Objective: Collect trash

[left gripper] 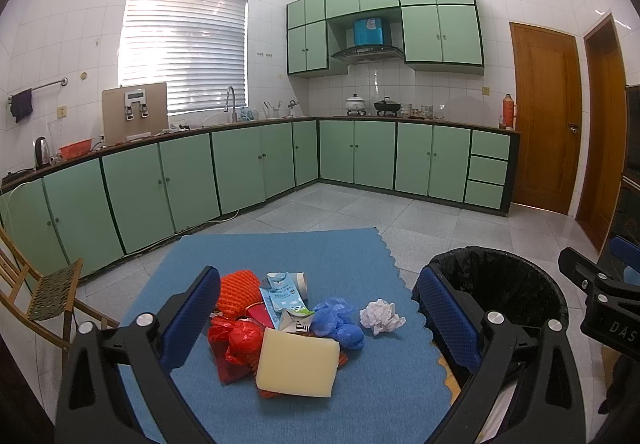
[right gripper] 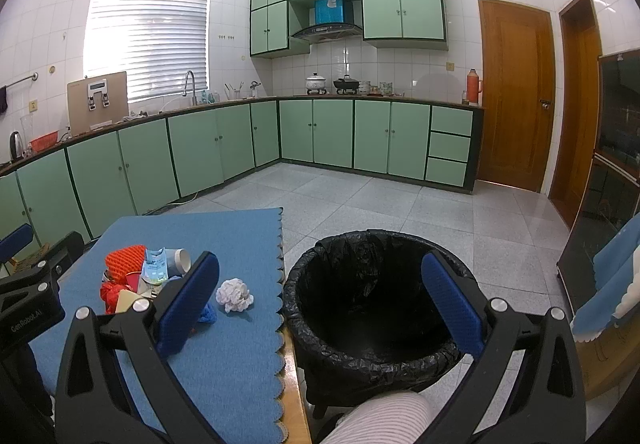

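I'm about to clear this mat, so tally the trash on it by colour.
Red or orange: 2, foam net, plastic bag
Blue: 1, crumpled gloves
White: 1, paper ball
Cream: 1, sponge block
Printed: 1, milk carton
Total: 6 visible

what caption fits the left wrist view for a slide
Open left tool poised over a trash pile on the blue mat, crumpled paper ball nearby, black-lined trash bin at right.

White tiled walls, mint-green cabinets, bright blinded window, wooden door, grey floor tiles
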Demonstrator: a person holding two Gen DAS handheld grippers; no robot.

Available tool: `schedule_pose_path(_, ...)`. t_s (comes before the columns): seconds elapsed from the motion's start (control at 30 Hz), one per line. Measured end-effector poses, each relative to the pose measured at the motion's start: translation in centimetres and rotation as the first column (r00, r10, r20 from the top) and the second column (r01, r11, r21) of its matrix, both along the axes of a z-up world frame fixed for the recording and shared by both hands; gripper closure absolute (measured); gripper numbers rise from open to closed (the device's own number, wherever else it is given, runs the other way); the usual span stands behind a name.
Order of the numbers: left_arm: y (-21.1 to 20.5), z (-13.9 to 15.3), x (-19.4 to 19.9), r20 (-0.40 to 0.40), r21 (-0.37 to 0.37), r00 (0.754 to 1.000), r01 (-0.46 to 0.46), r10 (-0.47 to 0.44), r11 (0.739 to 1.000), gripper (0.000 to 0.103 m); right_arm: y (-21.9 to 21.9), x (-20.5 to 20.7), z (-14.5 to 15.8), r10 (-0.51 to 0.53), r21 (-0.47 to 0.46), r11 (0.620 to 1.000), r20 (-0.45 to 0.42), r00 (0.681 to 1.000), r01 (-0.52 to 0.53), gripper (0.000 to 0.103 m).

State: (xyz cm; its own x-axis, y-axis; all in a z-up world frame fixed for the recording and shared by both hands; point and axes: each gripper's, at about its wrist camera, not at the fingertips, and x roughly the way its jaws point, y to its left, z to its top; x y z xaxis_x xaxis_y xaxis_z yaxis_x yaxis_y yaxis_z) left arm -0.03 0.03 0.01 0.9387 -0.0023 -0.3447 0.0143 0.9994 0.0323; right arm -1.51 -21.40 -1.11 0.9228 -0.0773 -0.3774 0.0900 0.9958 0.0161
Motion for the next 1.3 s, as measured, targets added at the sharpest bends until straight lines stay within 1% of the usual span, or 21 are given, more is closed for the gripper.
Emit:
schedule_pose_path(0.57, 0.0, 0.0, 0.0, 0.001, 0.0, 1.0, 0.0, 0.0, 1.0, 0.006, 0.0, 0.0, 0.1, -0.001, 0.002, 1.0, 0.001, 1.0, 0.001, 0.005)
schedule_pose_path(1.0, 0.0, 0.0, 0.1, -0.001, -0.001, 1.0, 0.001, -0.001, 1.0, 0.006, 0.1, 0.3, -0.3, 0.007, 0.004, 1.0, -0.008, 1.0, -0.007, 0.005)
schedule_pose_path(1.17, 0.0, -0.6, 0.0, -0.014, -0.002, 1.0, -0.002, 0.002, 1.0, 0.006, 0.4, 0.6, -0.6, 0.015, 0.003, 1.0, -0.018, 1.0, -0.015, 0.005)
schedule_pose_path(1.3, 0.5, -1.2, 1.2, -0.024, 0.002, 1.0, -0.012, 0.012, 1.0, 0.006, 0.7, 1.4, -0.9, 0.027, 0.001, 1.0, -0.034, 0.999, -0.027, 0.005)
